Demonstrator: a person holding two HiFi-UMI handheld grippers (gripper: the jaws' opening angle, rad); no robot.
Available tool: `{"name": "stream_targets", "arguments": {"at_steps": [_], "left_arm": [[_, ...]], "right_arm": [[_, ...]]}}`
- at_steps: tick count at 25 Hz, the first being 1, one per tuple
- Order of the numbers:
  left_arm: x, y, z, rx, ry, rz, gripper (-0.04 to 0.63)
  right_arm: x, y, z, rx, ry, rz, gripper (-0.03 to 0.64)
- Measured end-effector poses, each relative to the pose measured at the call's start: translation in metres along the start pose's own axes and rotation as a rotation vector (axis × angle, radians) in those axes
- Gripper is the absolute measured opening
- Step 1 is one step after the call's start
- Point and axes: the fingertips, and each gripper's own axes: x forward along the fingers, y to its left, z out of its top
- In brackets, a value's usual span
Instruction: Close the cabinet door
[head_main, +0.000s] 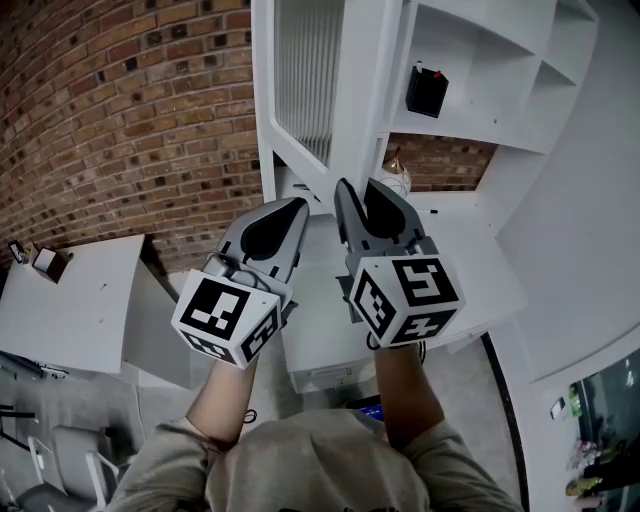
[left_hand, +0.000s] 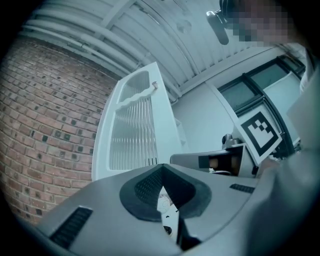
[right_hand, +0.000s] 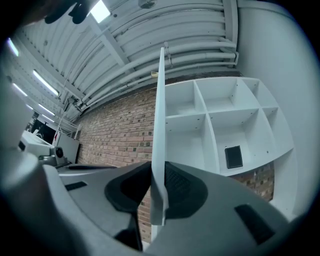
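The white cabinet door (head_main: 345, 100) with a ribbed glass panel stands swung open, out from the white shelf cabinet (head_main: 480, 60). My right gripper (head_main: 362, 190) reaches its lower edge. In the right gripper view the door's thin edge (right_hand: 159, 125) runs up between the two pads, and the right gripper (right_hand: 159, 190) is shut on it. My left gripper (head_main: 295, 203) hovers just left of the door, shut and holding nothing. In the left gripper view the left gripper's (left_hand: 162, 167) tips meet, with the door panel (left_hand: 132, 130) ahead of them.
A brick wall (head_main: 120, 120) stands left of and behind the cabinet. A black box (head_main: 426, 90) sits in one open shelf compartment (right_hand: 233, 157). A white counter (head_main: 320, 330) lies under the grippers, and a white table (head_main: 70, 300) stands at the lower left.
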Motion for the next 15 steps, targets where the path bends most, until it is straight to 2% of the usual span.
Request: {"name": "stream_targets", "arguments": {"at_steps": [8,15], "left_arm": [[0.044,-0.012,-0.008,0.005,0.011,0.035,0.007],[0.075,-0.013,-0.023,0.001,0.027,0.099,0.008]], "right_arm": [[0.006,-0.047,-0.004,0.036,0.007,0.130,0.084],[0.017,-0.081,-0.007,0.052,0.006,0.219,0.086]]}}
